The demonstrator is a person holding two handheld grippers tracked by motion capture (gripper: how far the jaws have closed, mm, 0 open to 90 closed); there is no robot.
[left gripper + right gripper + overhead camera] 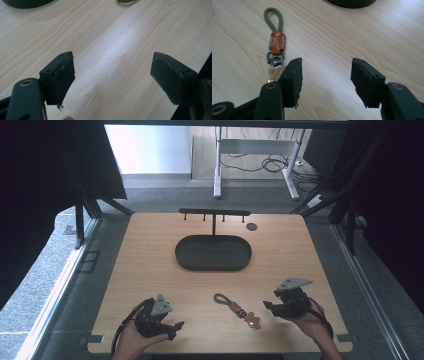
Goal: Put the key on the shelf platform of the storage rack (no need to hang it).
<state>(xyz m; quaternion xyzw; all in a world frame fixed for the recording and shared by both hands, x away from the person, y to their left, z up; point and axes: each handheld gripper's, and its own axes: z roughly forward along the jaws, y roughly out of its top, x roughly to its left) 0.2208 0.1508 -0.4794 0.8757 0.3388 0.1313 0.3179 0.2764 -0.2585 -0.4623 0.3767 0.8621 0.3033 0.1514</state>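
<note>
A keychain (235,307) lies flat on the wooden table near its front edge: a green cord loop, a brown leather tab (276,42), dark rings and a small key. My right gripper (267,306) is just right of it, jaws open with bare wood between them (325,75); in the right gripper view the key end sits partly behind the left jaw. My left gripper (177,325) rests at the front left, jaws wide open over bare table (113,72). A dark oval tray (213,265) sits mid-table with a black hook rack (214,213) behind it.
A small dark disc (251,226) lies on the table at the back right. The tray's rim (349,3) is ahead of the right gripper. Black frame posts flank the table. A white desk frame (218,170) with cables stands on the floor beyond.
</note>
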